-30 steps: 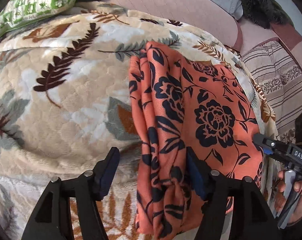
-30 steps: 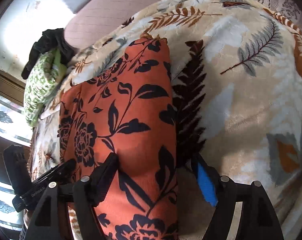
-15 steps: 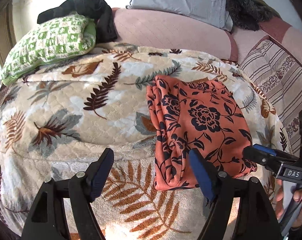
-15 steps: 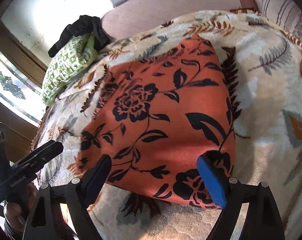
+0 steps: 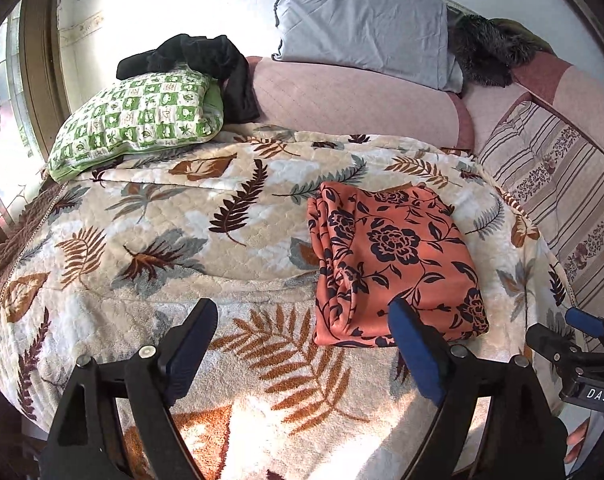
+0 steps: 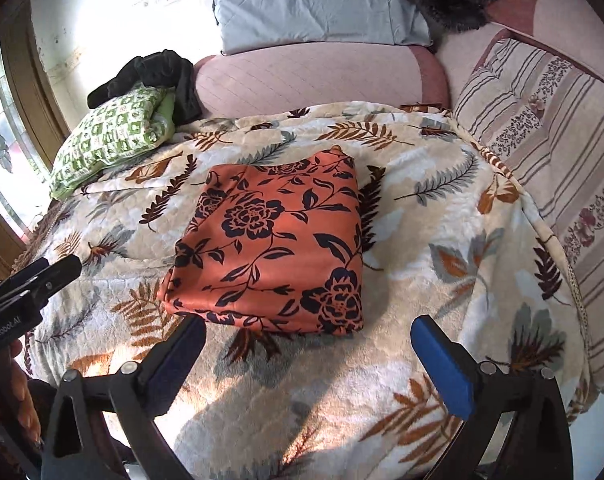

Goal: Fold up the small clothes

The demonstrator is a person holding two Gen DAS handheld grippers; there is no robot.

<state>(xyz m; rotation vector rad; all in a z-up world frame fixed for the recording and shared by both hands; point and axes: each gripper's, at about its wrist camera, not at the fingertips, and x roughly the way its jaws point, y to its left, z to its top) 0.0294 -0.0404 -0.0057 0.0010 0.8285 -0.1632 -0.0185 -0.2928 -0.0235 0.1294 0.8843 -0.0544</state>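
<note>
Both hand-held grippers stand clear of the cloth, and each holds nothing. In the left wrist view the left hand-held gripper (image 5: 302,346) has its jaws spread wide, with only the blanket (image 5: 149,216) showing between them; its jaws have just been opening. The right hand-held gripper (image 6: 308,354) is also wide, as wide as it gets, its jaws likewise just opened, with bare blanket between the blue pads.

The orange flowered garment (image 6: 273,248) lies folded into a neat, roughly square packet on the bed, toward the near right part of the blanket, well apart from the green checked pillow (image 5: 137,116) and the black clothing (image 5: 205,64) heaped beside it. Its layered edge faces left in the left wrist view, where several folds stack loosely.

The step in hand looks like letting go and backing away from a finished fold. To do it well, the pads should come off straight, without snagging any layer, since the thin fabric would probably drag and spill open. The loose left edge seems the weak point: a light press there could settle the stack, though it may hold as it is. If another piece is to be folded, the black clothing by the pillow looks the likely candidate, but that is a guess.
</note>
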